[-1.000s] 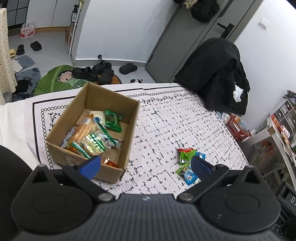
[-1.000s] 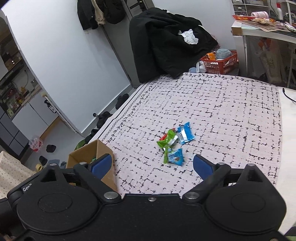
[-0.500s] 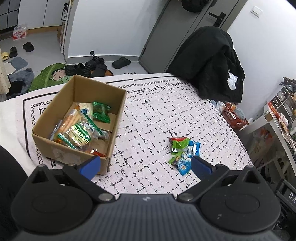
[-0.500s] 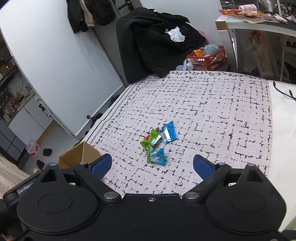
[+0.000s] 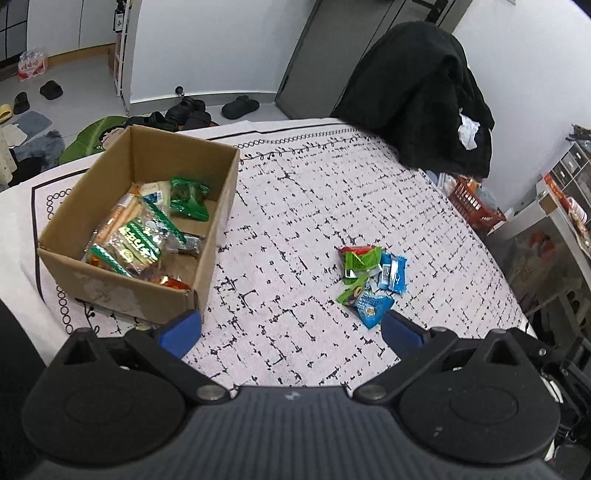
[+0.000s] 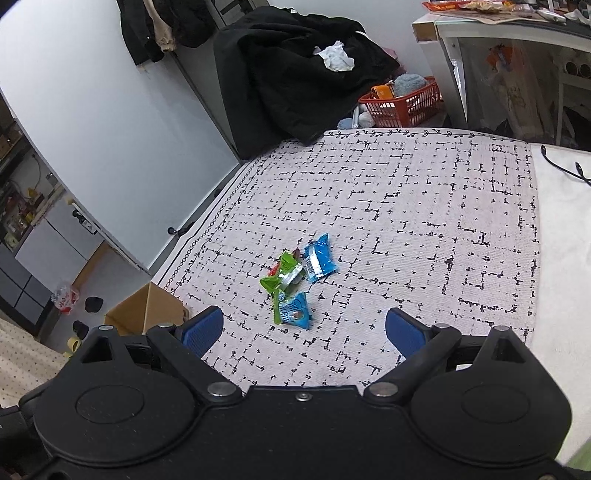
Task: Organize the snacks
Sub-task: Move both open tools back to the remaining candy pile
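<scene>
A cardboard box [image 5: 218, 206] stands on the patterned cloth at the left, holding several snack packets [image 5: 144, 232]. A small heap of loose snack packets [image 5: 371, 277], green, blue and red, lies on the cloth to its right; it also shows in the right wrist view [image 6: 295, 280]. My left gripper [image 5: 290, 328] is open and empty, above the cloth between box and heap. My right gripper [image 6: 304, 330] is open and empty, just short of the heap. A corner of the box [image 6: 147, 310] shows at the left in the right wrist view.
A black coat [image 5: 421, 96] hangs over a chair at the table's far edge. A red basket [image 6: 406, 99] and a desk [image 6: 498, 33] stand beyond the table. Shoes [image 5: 192, 110] lie on the floor. A cable [image 6: 561, 162] lies at the right.
Both grippers have swung so that the loose heap sits nearer the middle of each view. The box has slid leftward in both views. Both stay open.
</scene>
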Tool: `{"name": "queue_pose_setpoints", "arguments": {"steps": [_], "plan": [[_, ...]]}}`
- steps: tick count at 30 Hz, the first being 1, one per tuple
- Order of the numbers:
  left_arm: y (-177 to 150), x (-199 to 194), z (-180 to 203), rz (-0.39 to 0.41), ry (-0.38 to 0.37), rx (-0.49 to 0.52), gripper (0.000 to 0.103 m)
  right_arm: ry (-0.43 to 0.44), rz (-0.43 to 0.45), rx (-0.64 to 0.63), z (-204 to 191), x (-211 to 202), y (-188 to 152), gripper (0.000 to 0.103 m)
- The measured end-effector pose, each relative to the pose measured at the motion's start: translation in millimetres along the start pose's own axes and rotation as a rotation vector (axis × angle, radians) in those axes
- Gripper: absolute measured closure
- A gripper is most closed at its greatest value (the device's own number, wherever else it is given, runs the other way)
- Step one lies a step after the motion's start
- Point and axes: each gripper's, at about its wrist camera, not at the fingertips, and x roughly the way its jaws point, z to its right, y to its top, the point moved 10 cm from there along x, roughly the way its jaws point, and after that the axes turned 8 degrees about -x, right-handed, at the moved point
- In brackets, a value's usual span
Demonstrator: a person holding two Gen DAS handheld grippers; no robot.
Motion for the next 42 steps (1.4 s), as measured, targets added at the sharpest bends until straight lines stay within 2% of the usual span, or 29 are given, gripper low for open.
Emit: {"name": "queue_pose_setpoints", "arguments": {"steps": [23,31,37,42], "plan": [[-8.5,64.2,27.4,-0.023,0.032,0.021,0.002,0.000,-0.073,0.029,30.2,63.3,14.5,0.009],[-7.7,95.3,35.9,-0.009,0.022,0.012,0.005,0.008,-0.116,0.044,40.5,95.1,16.4,0.016],[-13.4,119.9,52.4,-0.036,-0.024,0.007,0.011,0.026,-0.148,0.054,44.2,121.4,18.4,0.021],[-17.5,143.3,66.0,-0.057,-0.028,0.005,0.015,0.050,-0.159,0.078,49.7,137.5,20.1,0.025]]}}
